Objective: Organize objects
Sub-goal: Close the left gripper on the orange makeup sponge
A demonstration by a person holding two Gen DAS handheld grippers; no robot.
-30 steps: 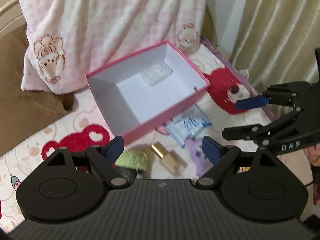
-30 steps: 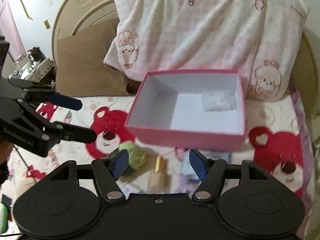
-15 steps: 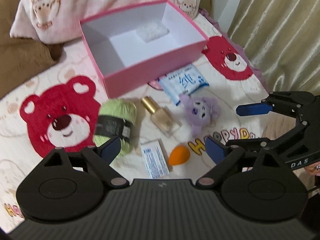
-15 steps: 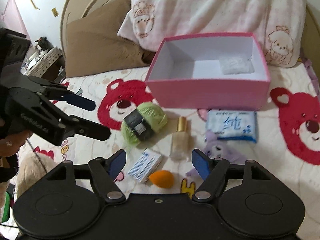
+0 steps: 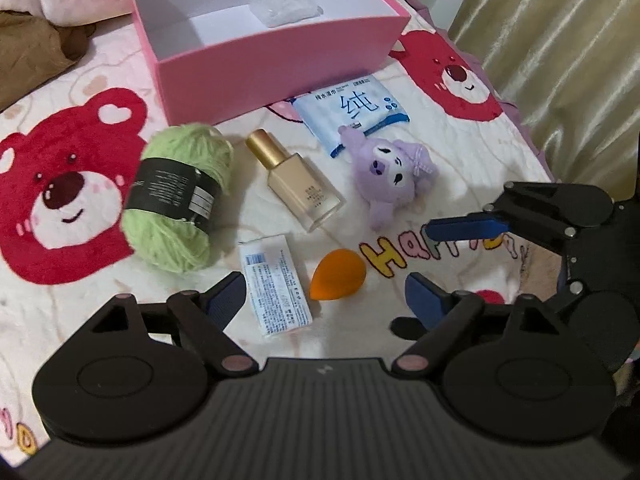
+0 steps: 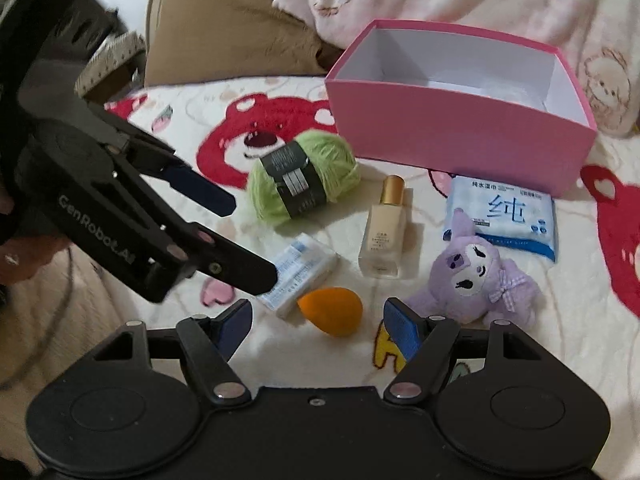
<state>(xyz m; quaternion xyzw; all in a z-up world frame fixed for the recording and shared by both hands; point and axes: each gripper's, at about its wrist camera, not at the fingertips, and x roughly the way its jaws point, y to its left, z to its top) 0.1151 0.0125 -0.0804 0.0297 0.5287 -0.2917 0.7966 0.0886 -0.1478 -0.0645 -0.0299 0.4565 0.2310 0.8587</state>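
The left gripper (image 5: 324,300) points steeply down at the bed, jaws wide, having just closed a little, the orange sponge (image 5: 338,275) between them, untouched. The right gripper (image 6: 318,320), also tilted down, jaws wide, holds nothing.

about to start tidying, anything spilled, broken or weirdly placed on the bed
Nothing spilled or broken. The bottle lies on its side with its cap on. The yarn, wipes, plush, sponge and small pack lie loose in front of the box, which holds only a clear packet.
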